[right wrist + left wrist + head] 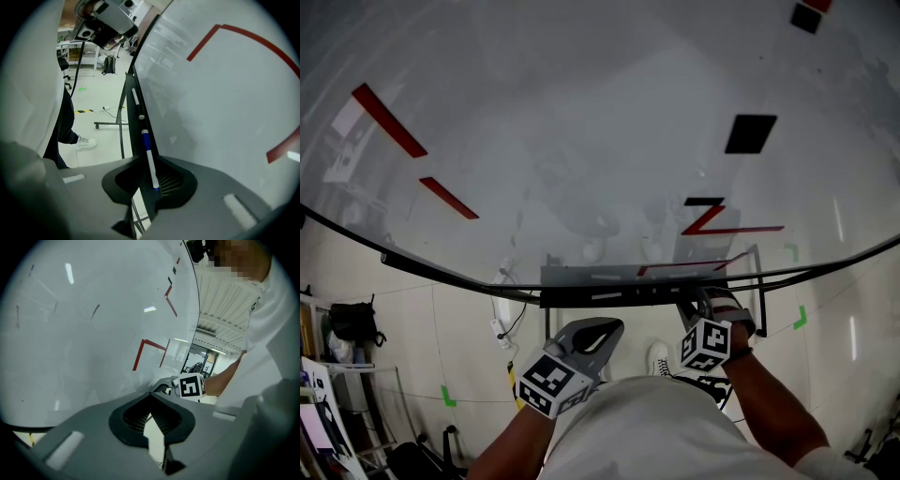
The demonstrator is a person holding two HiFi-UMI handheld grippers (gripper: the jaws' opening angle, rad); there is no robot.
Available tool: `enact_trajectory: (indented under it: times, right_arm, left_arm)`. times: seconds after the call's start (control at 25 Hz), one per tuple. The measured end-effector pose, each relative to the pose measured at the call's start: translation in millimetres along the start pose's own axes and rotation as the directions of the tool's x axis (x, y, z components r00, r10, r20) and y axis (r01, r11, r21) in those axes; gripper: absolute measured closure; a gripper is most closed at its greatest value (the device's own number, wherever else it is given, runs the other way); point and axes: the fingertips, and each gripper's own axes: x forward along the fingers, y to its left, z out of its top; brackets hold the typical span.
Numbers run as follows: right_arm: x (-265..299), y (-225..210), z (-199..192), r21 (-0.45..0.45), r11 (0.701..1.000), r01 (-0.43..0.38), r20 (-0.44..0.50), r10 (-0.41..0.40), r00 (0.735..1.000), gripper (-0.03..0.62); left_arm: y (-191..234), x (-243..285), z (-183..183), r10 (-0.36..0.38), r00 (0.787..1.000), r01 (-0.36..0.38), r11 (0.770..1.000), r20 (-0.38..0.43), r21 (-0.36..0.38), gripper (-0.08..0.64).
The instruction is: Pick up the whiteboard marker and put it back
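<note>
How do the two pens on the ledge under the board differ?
The near marker has a blue cap; the far marker has a dark one. The near marker sits between the right gripper's fingers; the far marker lies free, further along. Both are white-bodied and lie lengthwise in the tray.
</note>
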Motion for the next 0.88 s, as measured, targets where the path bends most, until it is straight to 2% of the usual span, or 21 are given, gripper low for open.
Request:
enact_trajectory:
  times: [0.88]
  right_arm:
    - [17.9,-1.8,7.7,-0.134,0.990,0.035,-0.059,-0.043,0.997,0.545]
  left_arm:
    - [-1.3,-1.6,-8.6,0.006,1.000,-0.006,1.000,-0.022,-0.006,0.543]
